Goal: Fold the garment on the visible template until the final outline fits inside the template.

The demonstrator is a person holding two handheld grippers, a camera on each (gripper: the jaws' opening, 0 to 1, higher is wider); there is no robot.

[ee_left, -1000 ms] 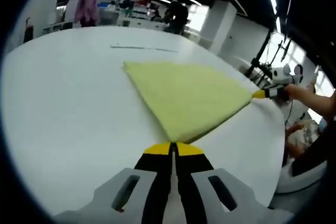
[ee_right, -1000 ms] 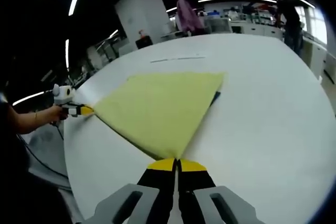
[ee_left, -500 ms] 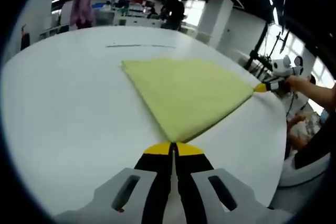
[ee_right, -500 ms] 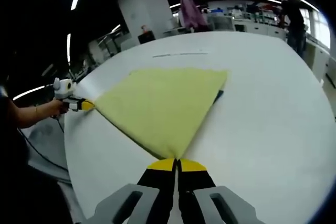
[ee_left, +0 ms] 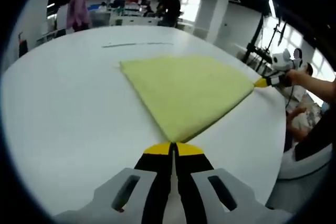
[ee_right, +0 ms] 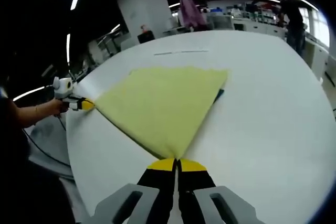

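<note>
— While the yellow garment [ee_left: 186,92] lies flat on the white table [ee_left: 63,108], where are the claws?
— In the left gripper view, the left gripper [ee_left: 172,145] pinches the cloth's corner at 6 o'clock, jaws clenched; the right gripper [ee_left: 261,83] grips the corner at 3 o'clock.
— And the right gripper view?
— Its own jaws are clamped on the corner at 6 o'clock. A dark blue edge [ee_right: 218,95], perhaps the template, peeks out at 2 o'clock.
</note>
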